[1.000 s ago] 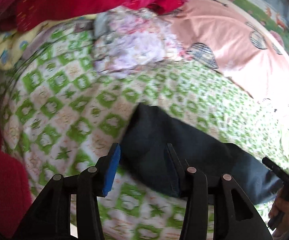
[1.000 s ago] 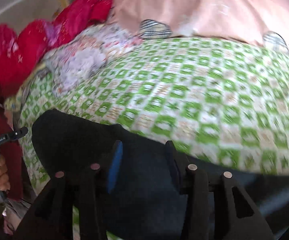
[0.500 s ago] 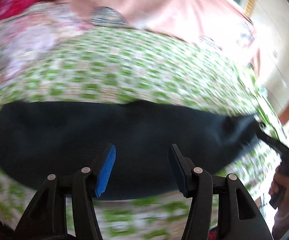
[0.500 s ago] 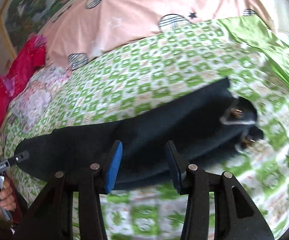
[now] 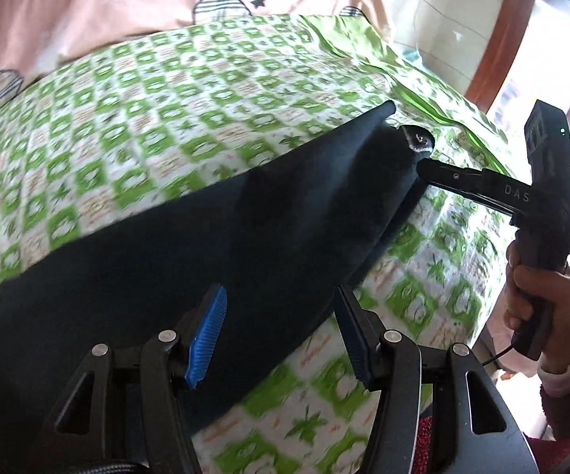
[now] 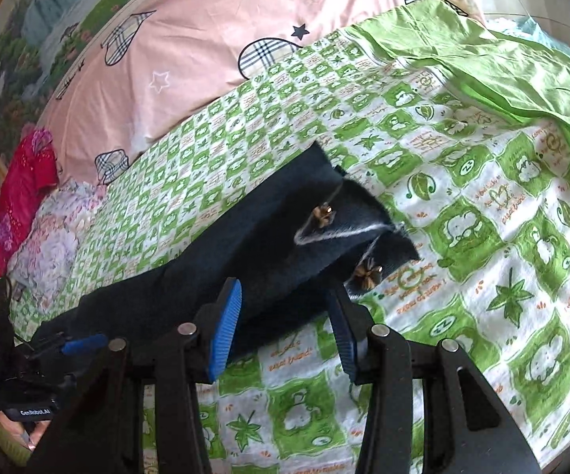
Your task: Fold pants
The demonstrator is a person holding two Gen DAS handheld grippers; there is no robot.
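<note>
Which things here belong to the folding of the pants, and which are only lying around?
Belong to the job: dark pants; left hand-held gripper; right hand-held gripper.
Lying about: pink quilt; red clothes; floral garment.

Bright daylight, slight blur, fisheye-warped edges

"DAS" on right gripper (image 5: 423, 166) arm; "GenRobot.AI" on left gripper (image 6: 64, 345) body.

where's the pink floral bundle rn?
Right wrist view, far left: the pink floral bundle lies on the green checked sheet, between the red cloth and the dark pants, below the pink quilt.
</note>
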